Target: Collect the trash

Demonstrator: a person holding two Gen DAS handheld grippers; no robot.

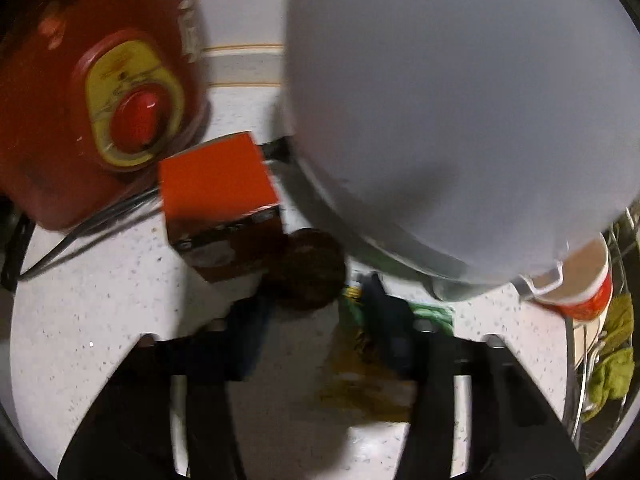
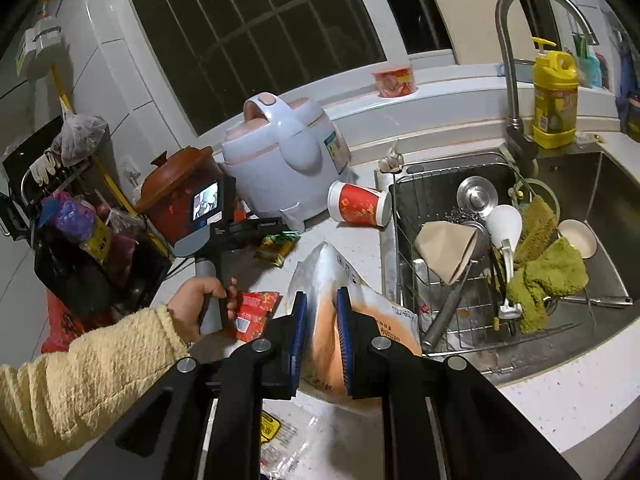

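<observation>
A: Where the right gripper (image 2: 322, 334) meets the bag (image 2: 360, 308), its blue pads are clamped on a crumpled white-and-orange plastic bag over the counter (image 2: 540, 408), just left of the sink (image 2: 608, 208). Bag's lower part is cut off behind the fingers; print on it too small to read.

B: Left side?

A: Left gripper (image 1: 316, 340) points down at a yellow-green wrapper (image 1: 360, 376) on the counter (image 1: 100, 320). Left wrist view is motion-blurred. Wrapper lies between the fingers; can't tell whether the pads touch it, so grip state unknown. From the right wrist view the wrapper (image 2: 278, 244) sits near the rice cooker (image 2: 284, 156), the gripper tips hidden by its body.

B: Other trash?

A: Red packet (image 2: 252, 314) flat on the counter, partly behind the left hand (image 2: 200, 300). Red paper cup (image 2: 360, 204) on its side between cooker and sink rack (image 2: 400, 264). In the left wrist view the cooker (image 1: 460, 120) fills the upper right, cup (image 1: 580, 284) half hidden behind it.

B: Anything else close?

A: Orange box (image 1: 216, 184), a dark round thing (image 1: 308, 272) I can't identify, red clay pot (image 1: 100, 100) top left. Green cloth (image 2: 548, 276) in the sink.
</observation>
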